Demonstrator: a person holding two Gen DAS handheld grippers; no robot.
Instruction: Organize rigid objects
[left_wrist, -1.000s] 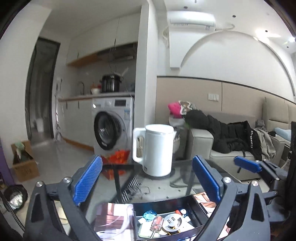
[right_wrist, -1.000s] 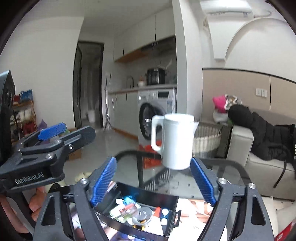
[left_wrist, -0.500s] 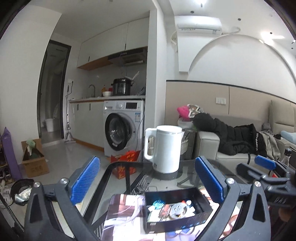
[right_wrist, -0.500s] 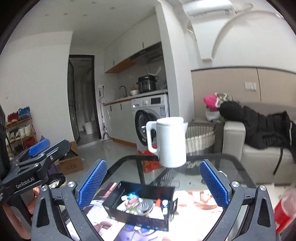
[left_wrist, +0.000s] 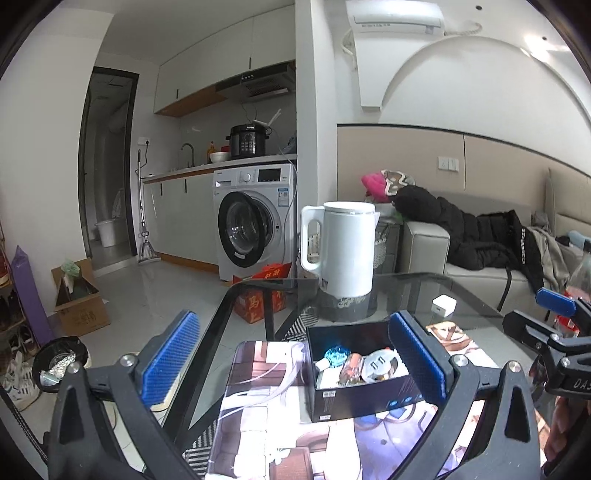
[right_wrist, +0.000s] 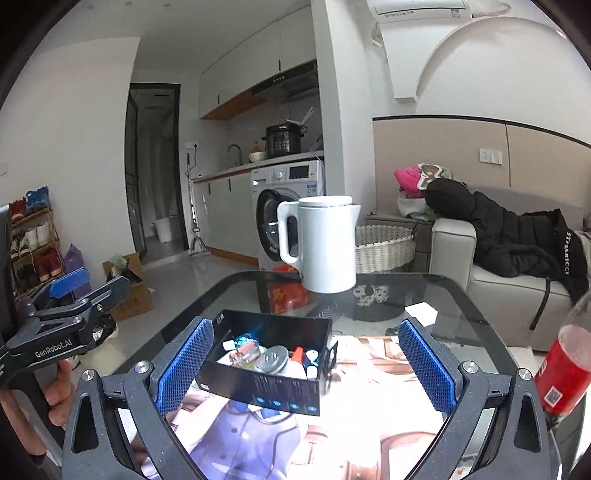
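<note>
Both hand-held grippers released, jaws wide, nothing gripped: left hand-held gripper (left_wrist: 295, 354), right hand-held gripper (right_wrist: 304, 362). Black box (right_wrist: 266, 384) of small items on glass worktop (right_wrist: 458, 295), white kettle (right_wrist: 325, 245) behind.

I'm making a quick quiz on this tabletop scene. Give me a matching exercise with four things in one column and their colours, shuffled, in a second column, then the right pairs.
Things
1. kettle
2. open box of small items
3. gripper pads
4. bottle label at the right edge

Colours
A. red
B. black
C. white
D. blue

Pairs: 1-C, 2-B, 3-D, 4-A
</note>
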